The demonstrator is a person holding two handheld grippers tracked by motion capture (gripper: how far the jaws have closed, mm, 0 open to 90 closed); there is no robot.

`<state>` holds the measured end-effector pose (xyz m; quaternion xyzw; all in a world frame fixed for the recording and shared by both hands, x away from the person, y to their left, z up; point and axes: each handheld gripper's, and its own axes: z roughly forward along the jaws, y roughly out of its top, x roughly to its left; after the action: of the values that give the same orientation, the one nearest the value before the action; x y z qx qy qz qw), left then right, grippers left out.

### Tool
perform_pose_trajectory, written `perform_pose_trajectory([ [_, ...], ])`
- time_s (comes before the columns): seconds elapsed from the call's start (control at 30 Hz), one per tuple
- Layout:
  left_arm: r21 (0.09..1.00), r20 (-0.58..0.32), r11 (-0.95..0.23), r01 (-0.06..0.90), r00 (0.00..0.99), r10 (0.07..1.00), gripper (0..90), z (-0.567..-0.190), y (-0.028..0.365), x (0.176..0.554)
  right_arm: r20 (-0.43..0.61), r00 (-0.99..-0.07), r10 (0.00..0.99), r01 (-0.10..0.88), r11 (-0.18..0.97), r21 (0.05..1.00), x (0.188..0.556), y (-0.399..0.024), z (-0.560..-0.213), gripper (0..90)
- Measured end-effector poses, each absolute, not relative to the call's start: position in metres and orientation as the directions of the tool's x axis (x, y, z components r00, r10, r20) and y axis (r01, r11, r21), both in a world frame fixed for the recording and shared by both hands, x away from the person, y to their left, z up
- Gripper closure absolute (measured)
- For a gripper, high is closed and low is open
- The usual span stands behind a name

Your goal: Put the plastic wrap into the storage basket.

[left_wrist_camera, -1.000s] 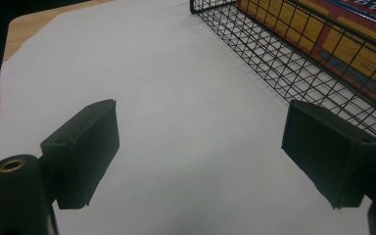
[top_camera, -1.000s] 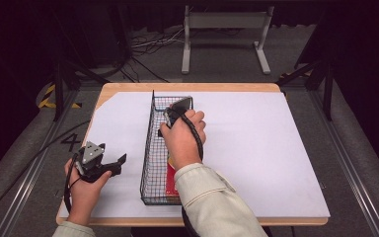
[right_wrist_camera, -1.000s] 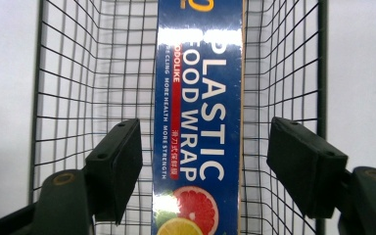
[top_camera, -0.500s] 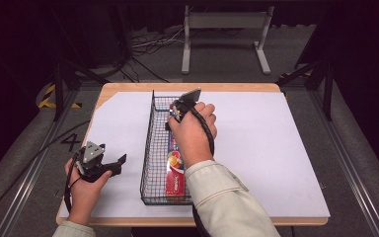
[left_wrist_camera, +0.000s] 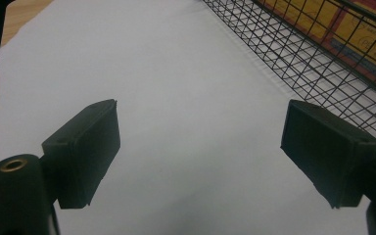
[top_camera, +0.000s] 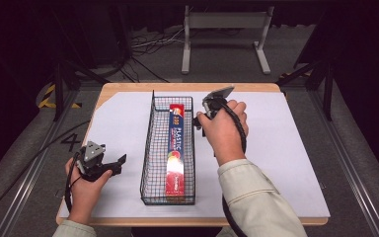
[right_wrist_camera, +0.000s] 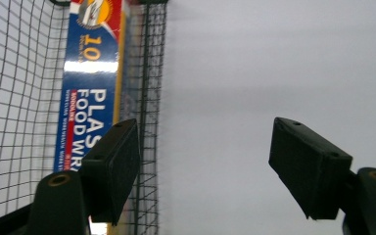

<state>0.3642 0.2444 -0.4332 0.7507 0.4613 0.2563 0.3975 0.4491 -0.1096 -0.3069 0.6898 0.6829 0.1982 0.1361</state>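
Pale khaki sleeves with buttoned cuffs. Each hand carries a black gripper: the left gripper [top_camera: 100, 164] wears a grey three-cornered plate, the right gripper [top_camera: 213, 105] trails a thick black cable.

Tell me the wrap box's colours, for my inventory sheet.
The wrap box is red, blue and yellow; clearest in the high view.

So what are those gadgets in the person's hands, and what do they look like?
They are two handheld grippers. Each has two black, blocky jaws with flat rectangular pads. The left gripper carries a grey three-cornered plate on top; the right gripper has one too. A black cable trails from each. The person wears pale khaki work sleeves.
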Motion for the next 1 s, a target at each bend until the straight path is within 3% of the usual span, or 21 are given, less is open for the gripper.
perform_pose_trajectory([
  [0.37,0.830,0.019,-0.260,0.494,0.440,0.898,15.0,-0.434,0.245,0.364,0.092,-0.024,0.995,0.868,-0.025,0.496,0.447,-0.156,-0.301,28.3],
  [1.0,0.832,0.002,-0.248,0.497,0.444,0.896,15.1,-0.433,0.247,0.362,0.071,-0.299,0.952,0.760,0.192,0.621,0.445,-0.202,-0.310,25.7],
])
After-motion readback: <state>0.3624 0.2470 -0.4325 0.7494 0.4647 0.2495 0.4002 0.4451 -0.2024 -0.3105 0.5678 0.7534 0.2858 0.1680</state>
